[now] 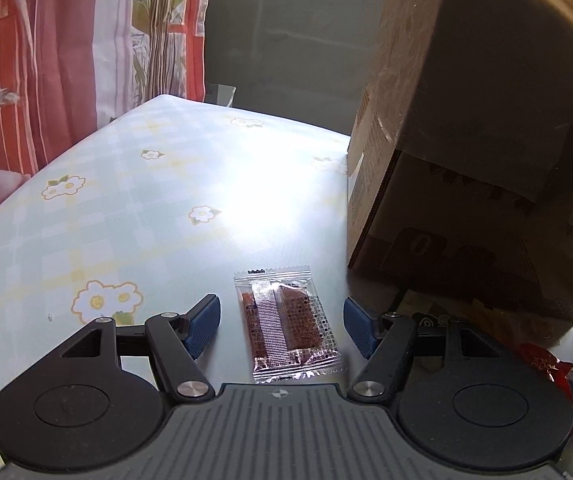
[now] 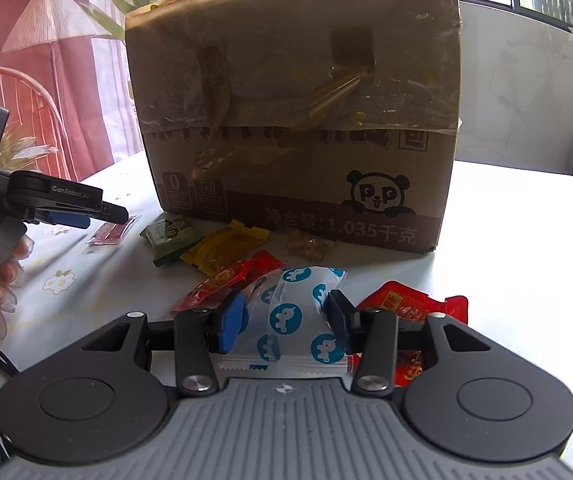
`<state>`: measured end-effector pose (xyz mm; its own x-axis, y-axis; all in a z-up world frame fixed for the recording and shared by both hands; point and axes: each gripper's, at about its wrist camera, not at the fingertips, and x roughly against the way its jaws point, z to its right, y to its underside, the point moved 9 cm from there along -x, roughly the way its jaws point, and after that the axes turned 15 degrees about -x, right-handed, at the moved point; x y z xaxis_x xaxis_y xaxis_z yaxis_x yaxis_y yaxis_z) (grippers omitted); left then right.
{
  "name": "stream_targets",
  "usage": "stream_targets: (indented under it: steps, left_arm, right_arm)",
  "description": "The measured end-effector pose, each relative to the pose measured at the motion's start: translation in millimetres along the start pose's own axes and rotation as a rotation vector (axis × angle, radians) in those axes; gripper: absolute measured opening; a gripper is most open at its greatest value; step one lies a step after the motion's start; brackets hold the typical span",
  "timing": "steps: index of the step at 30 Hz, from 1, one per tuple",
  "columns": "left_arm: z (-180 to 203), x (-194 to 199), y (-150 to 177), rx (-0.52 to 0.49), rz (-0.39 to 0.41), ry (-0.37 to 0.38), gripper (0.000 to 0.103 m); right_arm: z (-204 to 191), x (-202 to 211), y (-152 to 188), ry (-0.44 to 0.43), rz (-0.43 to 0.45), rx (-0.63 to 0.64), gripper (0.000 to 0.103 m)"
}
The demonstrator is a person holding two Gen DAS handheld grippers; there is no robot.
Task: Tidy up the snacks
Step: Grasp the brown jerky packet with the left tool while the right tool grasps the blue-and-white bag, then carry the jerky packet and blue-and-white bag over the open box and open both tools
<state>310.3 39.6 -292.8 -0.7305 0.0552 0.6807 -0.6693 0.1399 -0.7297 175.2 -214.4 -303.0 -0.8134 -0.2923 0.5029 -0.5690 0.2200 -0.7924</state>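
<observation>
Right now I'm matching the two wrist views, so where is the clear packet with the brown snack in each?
Left wrist: clear packet at lower centre, between the open left gripper fingers.
Right wrist: clear packet at far left, under the left gripper.
Shared landmark: the cardboard box.

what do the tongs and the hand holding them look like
Both tongs, left and right, match: black linkage arms with silver pivot screws, ribbed blue pads, round black discs beside a ribbed grey body. Seen from the right wrist view, the left one bears white "GenRobot.AI" and "DAS" lettering and a dark cable. The bare hand shows no sleeve.
</observation>
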Motion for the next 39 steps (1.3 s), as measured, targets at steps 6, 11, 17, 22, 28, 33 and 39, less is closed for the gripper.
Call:
stream_targets:
  steps: [6, 11, 17, 22, 28, 33, 39]
  left_arm:
    - [3.3, -3.6, -1.7, -0.061, 0.010, -0.093, 0.057]
    - [3.1, 7.5, 2.2, -0.058, 0.014, -0.069, 0.043]
    - [11.7, 30.4, 15.4, -0.047, 0.019, 0.005, 0.040]
    - [25.0, 55.6, 19.6, -0.052, 0.063, 0.031, 0.040]
    - [56.5, 66.2, 21.6, -0.115, 0.092, 0.086, 0.040]
    - [64.3, 67.3, 25.0, -0.135, 0.092, 0.106, 0.040]
    - [60.0, 75.6, 20.0, -0.131, 0.124, 0.106, 0.040]
  right_arm:
    - [-0.4, -0.6, 0.6, 0.001, -0.003, 0.003, 0.048]
    - [0.7, -1.7, 0.2, -0.003, -0.008, -0.004, 0.048]
    - [0.9, -2.3, 0.3, -0.005, -0.010, -0.008, 0.048]
    - [1.4, -2.7, 0.3, -0.008, -0.011, -0.014, 0.048]
    - [2.3, -2.1, 0.1, -0.012, -0.013, -0.026, 0.048]
    - [2.6, -1.9, 0.3, -0.013, -0.013, -0.027, 0.048]
    - [4.7, 5.0, -1.4, 0.010, 0.021, -0.034, 0.047]
